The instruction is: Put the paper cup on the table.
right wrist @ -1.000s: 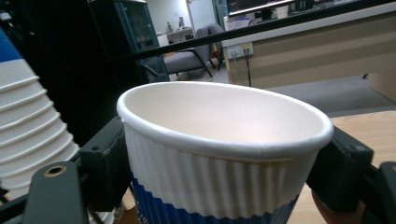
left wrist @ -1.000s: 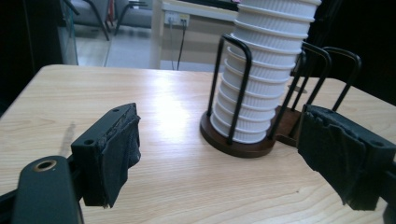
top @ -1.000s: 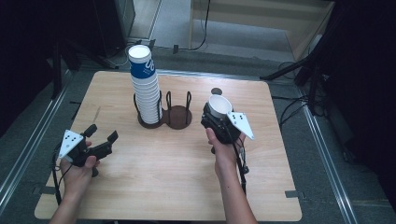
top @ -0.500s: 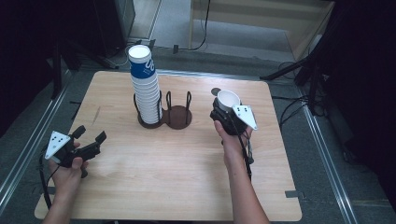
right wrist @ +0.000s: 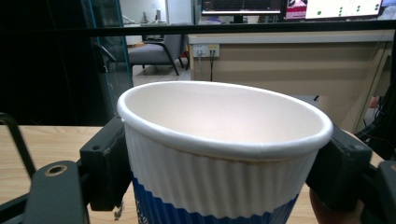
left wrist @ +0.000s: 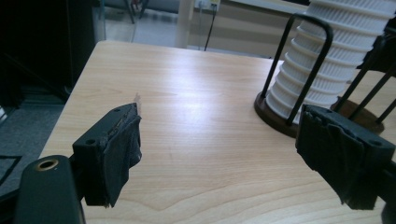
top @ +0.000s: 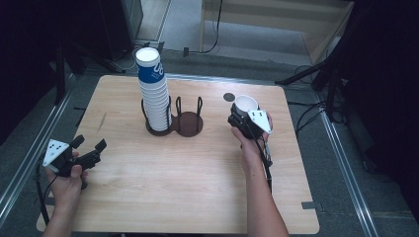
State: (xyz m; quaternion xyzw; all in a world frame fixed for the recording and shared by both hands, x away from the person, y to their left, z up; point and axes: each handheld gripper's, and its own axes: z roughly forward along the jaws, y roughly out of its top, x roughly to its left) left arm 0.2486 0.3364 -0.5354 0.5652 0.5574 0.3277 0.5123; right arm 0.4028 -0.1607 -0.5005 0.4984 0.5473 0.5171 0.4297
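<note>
The wooden worktop [top: 188, 187] carries everything here, pale and square with rounded corners. Toward its far edge, left of the middle, rises the tall stack of paper cups [top: 152, 94], ribbed white with a blue band on the top one, standing in the left ring of a dark wire cup holder [top: 173, 121]; the holder's right ring sits bare just beside it. Over near the right edge, the right gripper [top: 243, 114] has its fingers clamped on a single paper cup [top: 245, 104], upright, mouth open to the ceiling, the pads pressing both sides of its ribbed wall. Down at the left edge near the front corner, the left gripper [top: 89, 146] hangs with its fingers [left wrist: 114, 149] apart, bare wood between them.
</note>
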